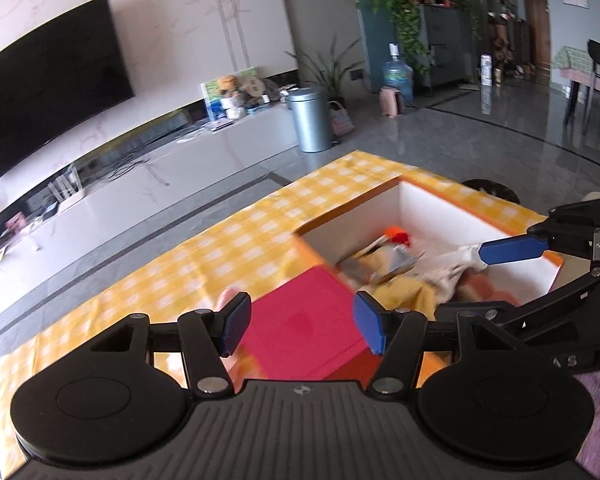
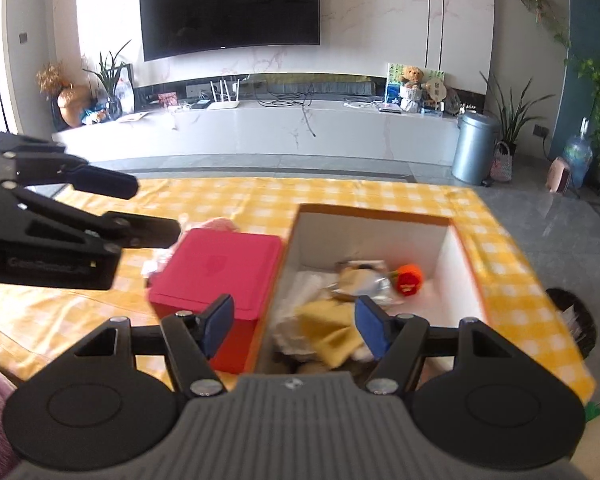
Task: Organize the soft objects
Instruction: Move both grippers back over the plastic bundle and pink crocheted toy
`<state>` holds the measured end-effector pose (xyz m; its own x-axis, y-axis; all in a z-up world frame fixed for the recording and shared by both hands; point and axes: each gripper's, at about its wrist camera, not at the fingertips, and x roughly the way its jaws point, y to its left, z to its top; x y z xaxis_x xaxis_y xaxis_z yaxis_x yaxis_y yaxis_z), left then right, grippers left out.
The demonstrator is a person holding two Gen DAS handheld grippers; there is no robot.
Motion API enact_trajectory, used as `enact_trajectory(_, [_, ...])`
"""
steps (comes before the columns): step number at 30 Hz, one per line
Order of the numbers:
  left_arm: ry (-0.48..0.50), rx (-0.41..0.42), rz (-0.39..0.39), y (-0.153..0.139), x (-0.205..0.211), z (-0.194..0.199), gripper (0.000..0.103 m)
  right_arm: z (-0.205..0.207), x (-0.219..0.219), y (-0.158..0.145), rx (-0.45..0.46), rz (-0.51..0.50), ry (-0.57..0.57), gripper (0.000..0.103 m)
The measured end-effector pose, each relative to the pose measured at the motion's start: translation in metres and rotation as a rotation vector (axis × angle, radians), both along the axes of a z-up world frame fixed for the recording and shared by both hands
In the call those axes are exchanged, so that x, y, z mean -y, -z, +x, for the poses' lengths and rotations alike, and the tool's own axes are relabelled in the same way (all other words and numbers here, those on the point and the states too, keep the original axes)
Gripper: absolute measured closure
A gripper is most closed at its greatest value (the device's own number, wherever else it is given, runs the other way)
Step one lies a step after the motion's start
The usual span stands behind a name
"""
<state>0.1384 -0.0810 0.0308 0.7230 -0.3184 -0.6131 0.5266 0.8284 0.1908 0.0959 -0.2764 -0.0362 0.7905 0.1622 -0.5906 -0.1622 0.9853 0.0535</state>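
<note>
Two hand-held grippers hang over a table covered by a yellow-and-white checked tablecloth [image 2: 340, 196], facing a wall-mounted television [image 2: 228, 8] and a long white media console [image 2: 260, 128].

The left gripper [image 1: 300, 322] has its blue-padded fingers [image 1: 370, 328] spread wide with nothing between them, above a closed red box [image 1: 304, 320]. The right gripper [image 2: 294, 326] is likewise wide open and empty, poised over the near edge of an open orange box with white inner walls [image 2: 364, 236], which stands just beside the red box [image 2: 220, 268] toward the table's right edge.

The soft objects lie heaped inside the open box: a yellow cloth [image 2: 328, 324] at the near end, a white fabric piece [image 1: 452, 268] next to it, a crumpled grey-silver item [image 2: 364, 280] in the middle, and a small orange-and-red plush toy [image 2: 408, 278] against the far wall. In the left wrist view, one finger of the right gripper [image 1: 512, 249] reaches in over the white fabric; whether it touches it cannot be told. A pale pink soft item [image 2: 220, 224] rests on the cloth behind the red box, at its far edge.
</note>
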Motion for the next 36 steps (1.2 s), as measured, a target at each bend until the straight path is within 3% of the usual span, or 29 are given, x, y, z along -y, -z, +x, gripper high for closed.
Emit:
enact_trajectory(9, [-0.089, -0.046, -0.002, 0.025, -0.073, -0.024, 0.033, -0.008, -0.064, 0.018, -0.061, 0.037, -0.047, 0.037])
enact_trajectory(19, [-0.163, -0.046, -0.041, 0.041, -0.136, -0.026, 0.033, 0.006, -0.127, 0.029, -0.091, -0.054, -0.159, 0.037])
enact_trajectory(26, [-0.118, -0.052, -0.054, 0.046, -0.157, -0.006, 0.039, 0.029, -0.156, 0.022, -0.072, -0.147, -0.246, 0.039])
enact_trajectory(32, [-0.064, -0.058, -0.055, 0.056, -0.162, 0.025, 0.039, 0.062, -0.175, 0.021, -0.073, -0.235, -0.302, 0.041])
enact_trajectory(36, [-0.044, -0.113, -0.075, 0.072, -0.158, 0.052, 0.034, 0.087, -0.179, 0.021, -0.071, -0.292, -0.326, 0.043])
